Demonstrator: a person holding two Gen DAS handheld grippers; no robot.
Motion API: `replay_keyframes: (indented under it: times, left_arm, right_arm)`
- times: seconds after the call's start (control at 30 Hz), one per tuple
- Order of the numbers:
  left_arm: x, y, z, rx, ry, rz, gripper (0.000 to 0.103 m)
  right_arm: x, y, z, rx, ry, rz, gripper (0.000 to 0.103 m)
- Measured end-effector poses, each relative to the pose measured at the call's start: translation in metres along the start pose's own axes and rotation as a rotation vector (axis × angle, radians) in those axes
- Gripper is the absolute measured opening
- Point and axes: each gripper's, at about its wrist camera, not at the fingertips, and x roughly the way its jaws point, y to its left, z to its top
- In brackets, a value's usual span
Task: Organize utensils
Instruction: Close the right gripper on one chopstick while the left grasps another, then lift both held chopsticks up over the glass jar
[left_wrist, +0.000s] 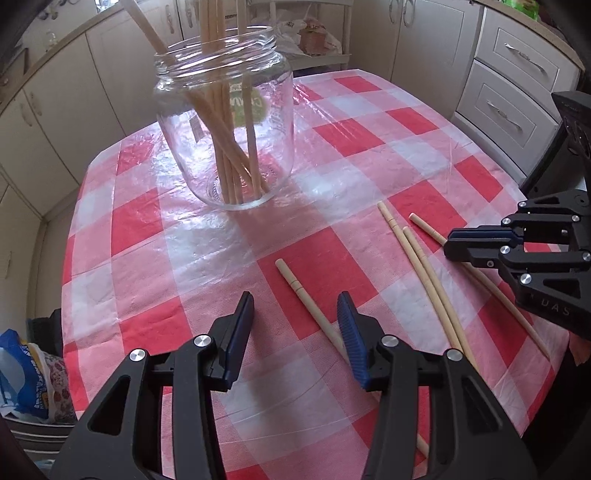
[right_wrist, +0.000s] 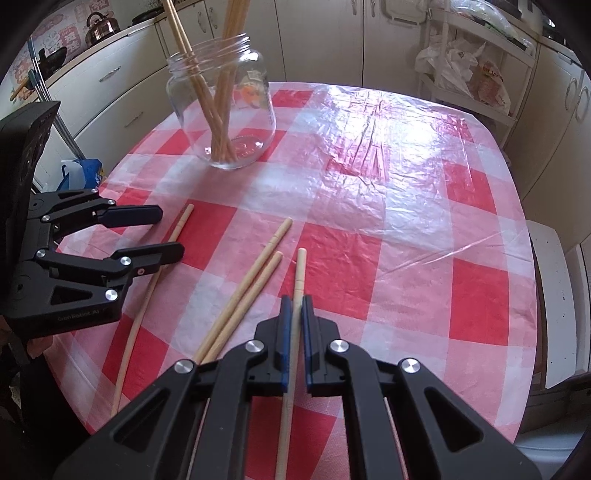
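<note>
Chopsticks stand in a glass jar at the upper left of the right wrist view, on the checked bench. Four more lie loose at lower centre. The right tool is clamped on one chopstick. The left tool is partly open around another chopstick, its pads not pressing it.
</note>
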Motion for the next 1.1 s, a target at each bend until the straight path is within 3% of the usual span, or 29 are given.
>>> replay_keyframes:
  times: [0.03,0.07,0.13,0.33,0.43,0.5,0.53,0.63,0.8,1.0,1.1]
  left_arm:
    - [0.001,-0.002,0.002,-0.005,-0.003,-0.009,0.031]
    - [0.001,-0.004,0.004,-0.008,-0.005,-0.018,0.013]
    - [0.001,-0.006,0.006,-0.016,-0.002,-0.038,0.007]
    - [0.003,-0.007,0.009,-0.010,0.038,-0.027,0.007]
    - [0.005,-0.009,0.012,0.018,0.050,0.023,0.017]
    - [0.006,-0.009,0.014,0.016,0.050,0.021,0.016]
    - [0.006,-0.009,0.014,0.015,0.052,0.005,0.007]
    - [0.000,-0.007,0.013,0.001,0.016,0.019,0.005]
    - [-0.042,0.009,0.017,-0.086,-0.176,0.016,0.005]
    - [-0.116,0.040,0.041,-0.217,-0.592,-0.037,0.005]
    - [-0.139,0.047,0.055,-0.266,-0.750,-0.006,0.005]
  right_arm:
    - [0.000,0.000,0.000,-0.001,-0.001,0.000,0.006]
    - [0.000,0.000,0.000,0.001,-0.003,0.002,0.006]
    - [0.000,-0.004,-0.001,0.020,-0.007,0.019,0.006]
    - [-0.001,-0.006,0.000,0.010,0.006,0.029,0.006]
    - [0.000,-0.002,0.001,-0.026,0.012,0.017,0.007]
    - [0.000,0.000,-0.001,-0.039,0.002,0.009,0.006]
    - [0.000,0.000,-0.002,-0.038,-0.005,0.010,0.006]
    - [-0.001,-0.011,-0.004,0.039,-0.023,0.064,0.006]
    - [-0.009,-0.035,-0.005,0.177,-0.079,0.131,0.006]
    - [-0.023,-0.049,-0.001,0.289,-0.201,0.229,0.006]
    - [-0.027,-0.047,0.002,0.286,-0.237,0.248,0.006]
